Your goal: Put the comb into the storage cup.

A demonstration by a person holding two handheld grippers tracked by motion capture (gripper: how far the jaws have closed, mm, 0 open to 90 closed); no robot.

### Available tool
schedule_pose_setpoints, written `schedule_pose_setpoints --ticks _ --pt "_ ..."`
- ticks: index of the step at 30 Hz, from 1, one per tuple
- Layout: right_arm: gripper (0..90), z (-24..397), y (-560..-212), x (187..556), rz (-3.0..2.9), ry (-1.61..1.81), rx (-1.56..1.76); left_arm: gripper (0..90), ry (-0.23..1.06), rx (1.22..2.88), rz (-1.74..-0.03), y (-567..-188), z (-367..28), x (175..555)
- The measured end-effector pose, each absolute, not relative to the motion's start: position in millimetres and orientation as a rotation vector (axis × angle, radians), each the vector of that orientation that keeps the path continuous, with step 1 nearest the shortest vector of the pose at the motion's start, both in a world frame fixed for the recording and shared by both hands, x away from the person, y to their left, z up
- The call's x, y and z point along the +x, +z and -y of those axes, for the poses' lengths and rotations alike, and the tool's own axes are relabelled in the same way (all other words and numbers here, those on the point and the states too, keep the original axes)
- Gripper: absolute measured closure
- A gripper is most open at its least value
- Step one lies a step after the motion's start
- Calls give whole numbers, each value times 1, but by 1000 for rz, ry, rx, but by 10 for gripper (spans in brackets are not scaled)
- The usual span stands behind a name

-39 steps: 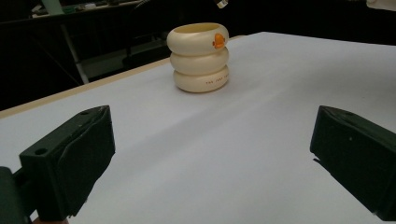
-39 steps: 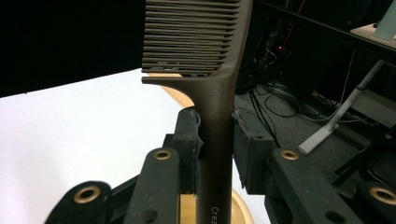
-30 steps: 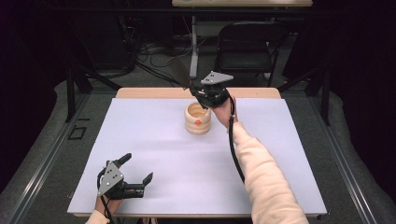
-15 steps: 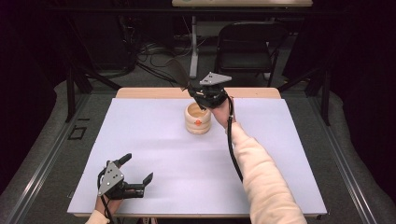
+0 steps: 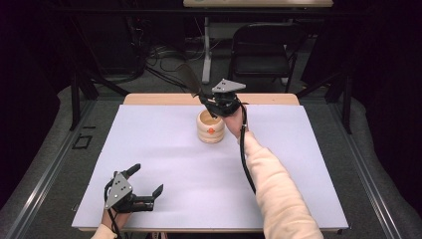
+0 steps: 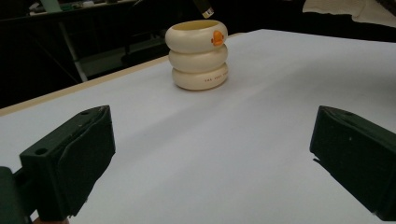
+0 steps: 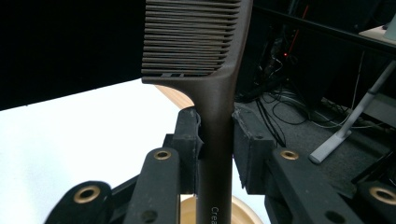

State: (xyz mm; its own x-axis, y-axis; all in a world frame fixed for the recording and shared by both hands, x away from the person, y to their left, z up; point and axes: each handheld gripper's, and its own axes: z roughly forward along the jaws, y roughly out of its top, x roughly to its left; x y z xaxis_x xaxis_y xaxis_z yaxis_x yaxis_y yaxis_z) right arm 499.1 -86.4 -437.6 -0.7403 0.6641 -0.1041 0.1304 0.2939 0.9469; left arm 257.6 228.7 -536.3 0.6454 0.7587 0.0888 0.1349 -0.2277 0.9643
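**Holding the comb over the cup, with little changed**

Looking down from the high view, I find almost nothing different from a second ago: my right tool (image 5: 211, 105) sits in the same spot above the cream holder (image 5: 211, 127) at the far middle of the counter (image 5: 164, 149), and the dark comb (image 5: 190, 79) slants up and away from it much as before. My left tool (image 5: 144, 191) has not shifted near the front left corner, jaws spread and empty. I read that as a pause between lifting and lowering; the comb is neither seated in the holder nor clear of it.

From the left gripper view, both black jaws stand wide apart with bare counter between them. The holder (image 6: 198, 56) stands upright farther off, three stacked rounded rings with a small orange mark on the top one. A dark tip (image 6: 204, 8) hangs just above its rim.

Along the right gripper view, the right tool (image 7: 217, 140) is clamped on the comb (image 7: 212, 93) by its handle. The comb is dark brown, upright, its fine teeth above the jaws; pale lettering runs down the handle towards the holder's mouth (image 7: 243, 210) below.
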Motion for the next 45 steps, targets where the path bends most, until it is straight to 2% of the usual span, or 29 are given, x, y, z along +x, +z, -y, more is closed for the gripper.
schedule_pose_setpoints --ticks 45 --pt "727 90 -465 504 -2104 1456 721 2 689 1731 -726 -536 -229 257"
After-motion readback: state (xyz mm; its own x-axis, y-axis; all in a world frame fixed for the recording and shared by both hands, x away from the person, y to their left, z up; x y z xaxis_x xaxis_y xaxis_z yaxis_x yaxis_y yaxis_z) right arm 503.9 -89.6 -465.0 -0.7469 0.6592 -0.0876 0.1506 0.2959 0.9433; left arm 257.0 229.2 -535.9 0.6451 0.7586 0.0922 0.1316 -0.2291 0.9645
